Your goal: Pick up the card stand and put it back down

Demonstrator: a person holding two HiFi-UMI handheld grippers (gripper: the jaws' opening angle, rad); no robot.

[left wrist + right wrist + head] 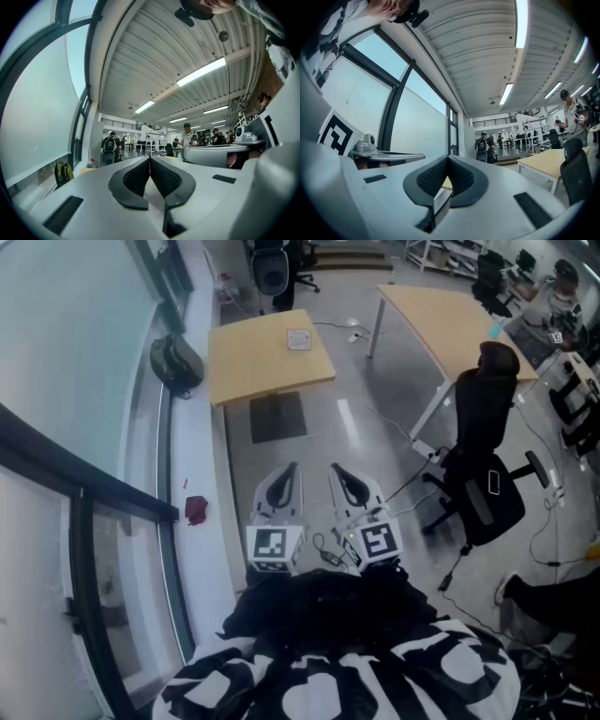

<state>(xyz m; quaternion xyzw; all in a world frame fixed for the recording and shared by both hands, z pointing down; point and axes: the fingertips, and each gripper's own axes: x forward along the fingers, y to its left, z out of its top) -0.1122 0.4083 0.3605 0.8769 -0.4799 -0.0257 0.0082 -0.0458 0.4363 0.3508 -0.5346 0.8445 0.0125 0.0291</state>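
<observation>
With my left hand-held gripper (292,468) and right hand-held gripper (336,469) both clenched on nothing, well apart from the card stand (299,339) on the far surface (244,362), I reckon arriving unopened would knock it over

The card stand (298,338) sits on the table (253,362), with a bag (175,363) at its left and a chair (480,460) well right.

Blk/wht top (375,681), grey tongs (292,466) (335,468)

Wooden desk (253,357), black office chair (478,442) (backpack (175,364) nearby)
</observation>
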